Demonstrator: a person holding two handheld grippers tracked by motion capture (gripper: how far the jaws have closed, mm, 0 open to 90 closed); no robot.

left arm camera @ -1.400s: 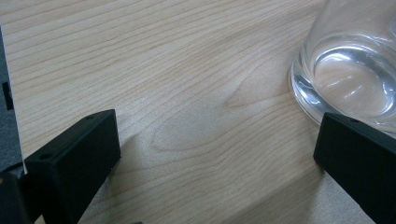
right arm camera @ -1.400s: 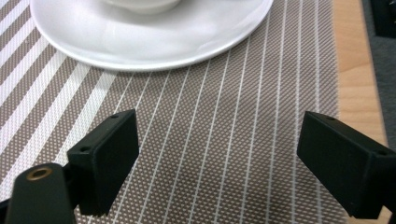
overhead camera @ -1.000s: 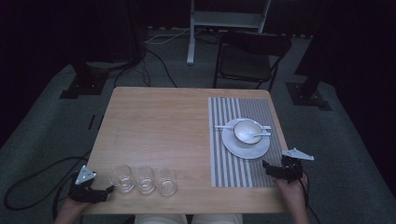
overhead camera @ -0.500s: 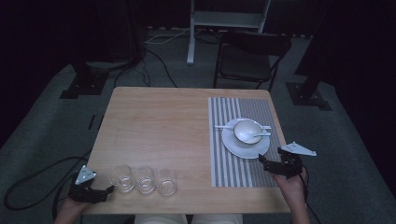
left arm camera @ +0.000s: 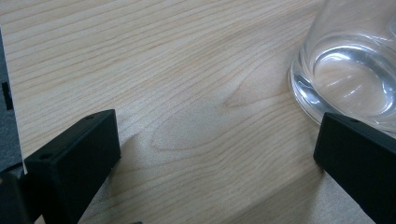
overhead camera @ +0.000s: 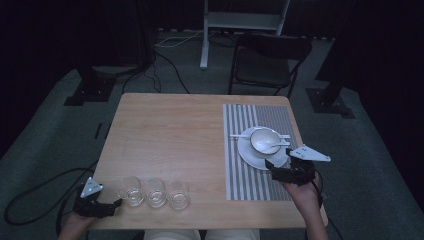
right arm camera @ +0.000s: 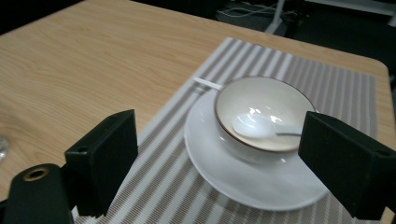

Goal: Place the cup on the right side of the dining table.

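Observation:
Three empty clear glasses stand in a row near the table's front left: the leftmost glass, the middle one and the right one. My left gripper rests open just left of the leftmost glass, whose base sits by the right jaw in the left gripper view. On a striped placemat a white plate carries a white bowl with a white spoon in it. My right gripper is open at the plate's front right rim, with the bowl ahead between the jaws.
A white stick lies across the placemat behind the plate. The wooden table is bare in the middle and left. Beyond its far edge stand a black chair and a white stand, with cables on the floor.
My right gripper has moved forward and a little left, up to the plate's rim. The left gripper and the glasses have stayed still.

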